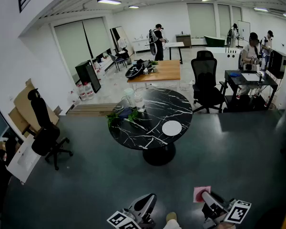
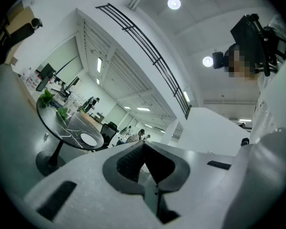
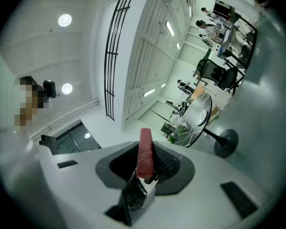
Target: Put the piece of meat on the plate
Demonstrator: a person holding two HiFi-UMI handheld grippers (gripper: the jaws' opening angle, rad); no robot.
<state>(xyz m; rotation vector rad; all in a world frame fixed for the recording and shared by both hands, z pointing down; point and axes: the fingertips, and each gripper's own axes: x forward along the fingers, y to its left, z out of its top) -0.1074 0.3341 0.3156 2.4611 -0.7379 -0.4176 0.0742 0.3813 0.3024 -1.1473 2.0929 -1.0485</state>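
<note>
A red slab of meat (image 3: 145, 150) stands on edge between the jaws of my right gripper (image 3: 146, 165), which is shut on it. In the head view that gripper (image 1: 206, 196) sits at the bottom right, with the meat (image 1: 200, 193) showing pink at its tip. My left gripper (image 1: 149, 200) is at the bottom centre; its jaws (image 2: 143, 149) are closed together with nothing in them. The white plate (image 1: 172, 128) lies bare on the near right part of the round black marble table (image 1: 148, 140), well ahead of both grippers. The left gripper view shows the plate (image 2: 88, 139) too.
Glass jars (image 1: 133, 100) and green sprigs (image 1: 125, 117) stand on the table's far left. A black office chair (image 1: 46, 133) is at the left, another (image 1: 205, 78) is behind the table, and a wooden table (image 1: 161, 70) is farther back. Several people are at the back. Grey floor lies between me and the table.
</note>
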